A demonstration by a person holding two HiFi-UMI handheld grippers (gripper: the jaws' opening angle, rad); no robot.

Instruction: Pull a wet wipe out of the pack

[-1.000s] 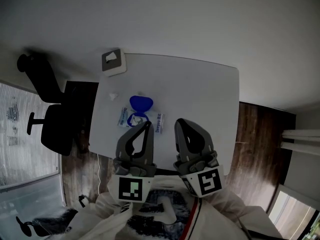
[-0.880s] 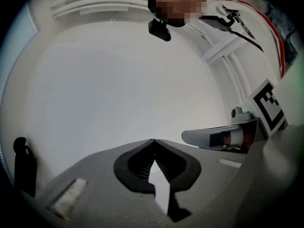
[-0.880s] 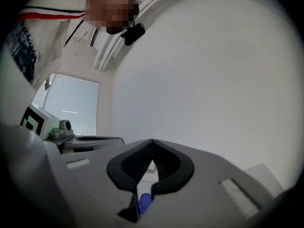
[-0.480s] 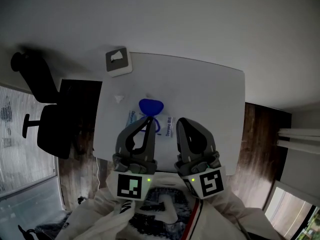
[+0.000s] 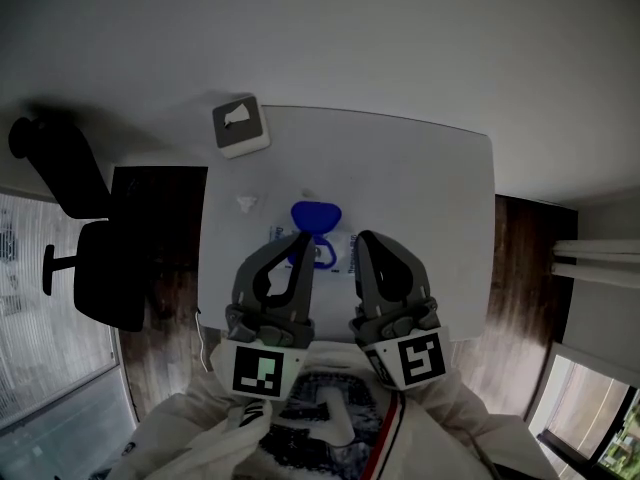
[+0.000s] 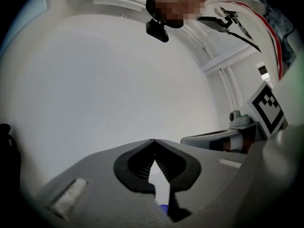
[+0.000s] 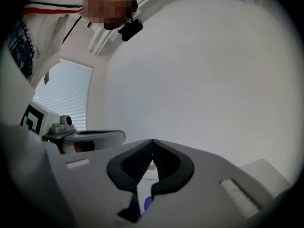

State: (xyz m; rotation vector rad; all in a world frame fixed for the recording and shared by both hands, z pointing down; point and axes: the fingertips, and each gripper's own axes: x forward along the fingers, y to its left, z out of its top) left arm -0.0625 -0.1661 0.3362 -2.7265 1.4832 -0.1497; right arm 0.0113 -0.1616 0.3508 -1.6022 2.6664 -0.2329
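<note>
- A white desk [image 5: 420,188] stands on a dark wooden floor [image 5: 520,298], seen from steeply above against a pale wall. A black office chair [image 5: 95,268] is off the desk's left edge.
- The wet wipe pack [image 5: 340,250] lies flat on the desk, towards the near side and a little left of the middle. Its blue lid [image 5: 316,215] is flipped open on the far side of the pack.
- A tissue box [image 5: 240,125] sits on the far left corner of the desk, well apart from the pack. A small white scrap [image 5: 246,203] lies between the two, near the left edge.
- The left gripper [image 5: 303,238] is held level over the near edge of the desk, its tip above the left part of the pack. In the left gripper view its fingers are closed tip to tip with nothing between them.
- The right gripper [image 5: 364,238] is held just beside it, its tip over the right end of the pack. In the right gripper view its fingers are likewise pressed together and empty.
- The person's white top [image 5: 330,428] fills the bottom of the head view, behind both marker cubes.
</note>
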